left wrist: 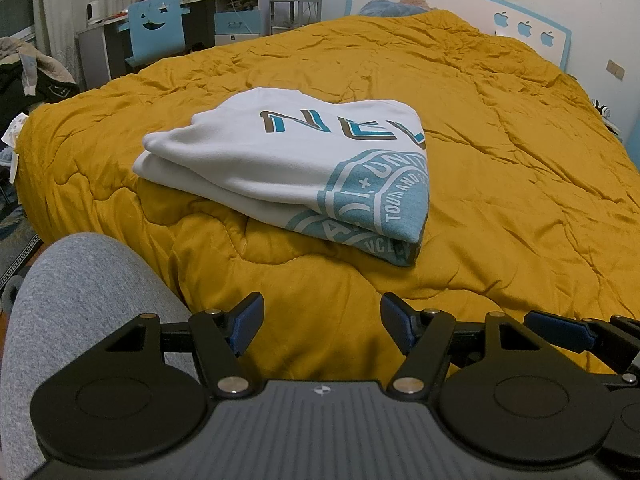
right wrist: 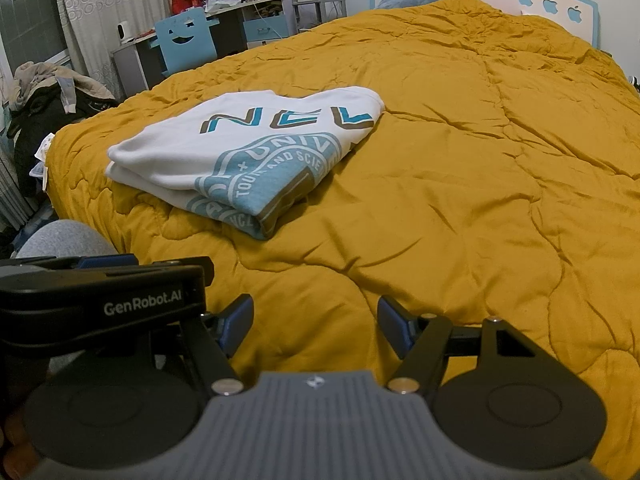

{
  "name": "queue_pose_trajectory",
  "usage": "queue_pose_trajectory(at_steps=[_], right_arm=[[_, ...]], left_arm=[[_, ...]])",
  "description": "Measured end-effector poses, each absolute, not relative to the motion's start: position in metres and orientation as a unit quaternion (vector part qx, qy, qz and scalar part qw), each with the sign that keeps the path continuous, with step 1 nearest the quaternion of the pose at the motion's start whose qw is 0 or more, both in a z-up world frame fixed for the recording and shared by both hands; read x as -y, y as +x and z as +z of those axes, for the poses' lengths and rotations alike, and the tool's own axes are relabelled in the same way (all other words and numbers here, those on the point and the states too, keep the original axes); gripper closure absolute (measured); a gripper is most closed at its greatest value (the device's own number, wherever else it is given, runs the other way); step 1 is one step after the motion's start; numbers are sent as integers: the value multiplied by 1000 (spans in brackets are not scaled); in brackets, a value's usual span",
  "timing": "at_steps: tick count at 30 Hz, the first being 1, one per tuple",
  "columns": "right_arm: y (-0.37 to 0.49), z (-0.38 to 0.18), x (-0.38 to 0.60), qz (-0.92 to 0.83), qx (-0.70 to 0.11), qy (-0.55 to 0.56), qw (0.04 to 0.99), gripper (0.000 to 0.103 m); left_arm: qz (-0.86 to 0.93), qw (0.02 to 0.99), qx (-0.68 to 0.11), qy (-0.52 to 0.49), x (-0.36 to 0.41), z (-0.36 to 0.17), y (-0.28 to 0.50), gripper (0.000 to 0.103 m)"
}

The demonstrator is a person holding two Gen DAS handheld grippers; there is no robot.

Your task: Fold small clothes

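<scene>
A white T-shirt with blue and brown print (left wrist: pixel 288 160) lies folded in a thick stack on the mustard quilt; it also shows in the right wrist view (right wrist: pixel 240 152). My left gripper (left wrist: pixel 322 322) is open and empty, held low over the quilt's near edge, well short of the shirt. My right gripper (right wrist: pixel 316 324) is open and empty too, beside the left one and to the right of the shirt. The left gripper's body (right wrist: pixel 100 304) shows at the left in the right wrist view.
The mustard quilt (left wrist: pixel 500 200) covers the whole bed. A grey-clad knee (left wrist: pixel 80 300) is at the near left. A blue chair (left wrist: pixel 156 28) and cluttered desk (left wrist: pixel 224 4) stand beyond the bed. A pile of clothes (left wrist: pixel 28 72) sits at the far left.
</scene>
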State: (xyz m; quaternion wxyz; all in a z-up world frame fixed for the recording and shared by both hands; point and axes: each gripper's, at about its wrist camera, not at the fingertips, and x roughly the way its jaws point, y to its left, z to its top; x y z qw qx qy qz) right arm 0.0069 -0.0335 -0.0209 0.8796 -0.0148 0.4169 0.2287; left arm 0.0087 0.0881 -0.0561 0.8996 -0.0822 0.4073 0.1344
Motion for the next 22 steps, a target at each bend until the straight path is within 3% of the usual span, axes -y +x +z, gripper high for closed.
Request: queue_pose_trajectory(at_steps=[22], right_arm=[[6,-22,33,231,-419,-16,878,38]], left_arm=[[132,899,-409,-81,-88,-57,7,25]])
